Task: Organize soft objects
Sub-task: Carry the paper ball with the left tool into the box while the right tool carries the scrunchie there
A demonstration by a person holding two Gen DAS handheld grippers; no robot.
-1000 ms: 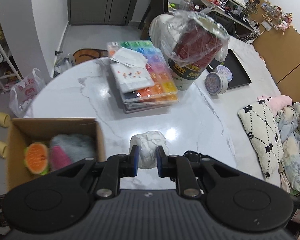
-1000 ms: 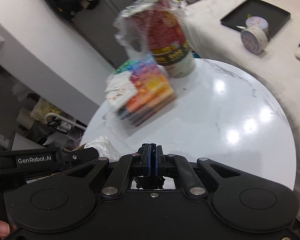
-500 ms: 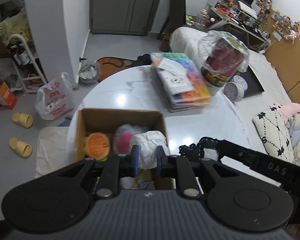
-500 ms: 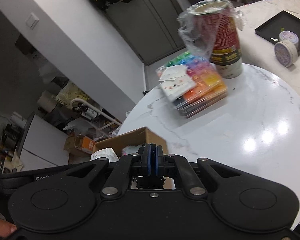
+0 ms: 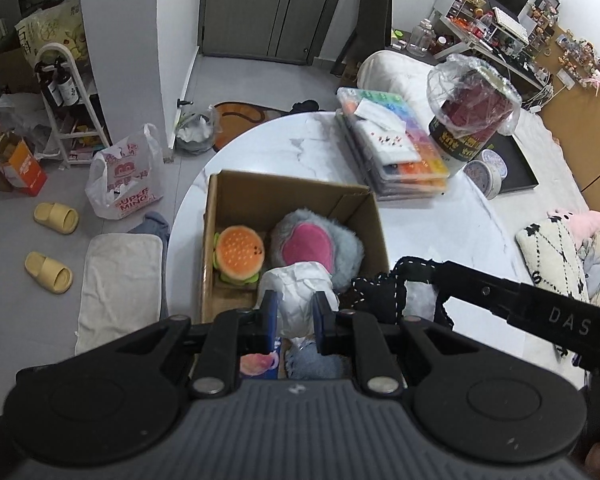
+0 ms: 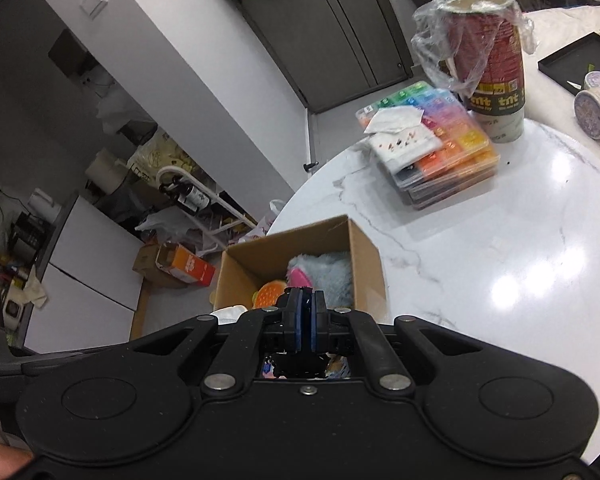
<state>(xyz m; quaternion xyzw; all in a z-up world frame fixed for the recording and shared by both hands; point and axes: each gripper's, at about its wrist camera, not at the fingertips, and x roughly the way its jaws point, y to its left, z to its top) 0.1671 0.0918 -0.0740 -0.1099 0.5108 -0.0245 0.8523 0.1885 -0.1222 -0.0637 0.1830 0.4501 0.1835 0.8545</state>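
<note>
The left gripper [image 5: 293, 317], fingers clamped on a white wad [image 5: 298, 294], hangs directly over the near end of an open box [image 5: 288, 190] at the table's [image 5: 452, 224] left edge, while the right gripper [image 6: 303, 322], fingers pressed together on black fabric [image 5: 380, 294], waits beside it.

"tnt" on tub [image 6: 496, 92] (yellow lettering)

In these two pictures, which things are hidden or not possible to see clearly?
- Left wrist view: the near part of the cardboard box is hidden behind the left gripper, which holds a white soft bundle.
- Left wrist view: the dark fabric at the right gripper's tip is partly hidden.
- Right wrist view: the right gripper blocks the box contents; the hamburger toy barely shows.
</note>
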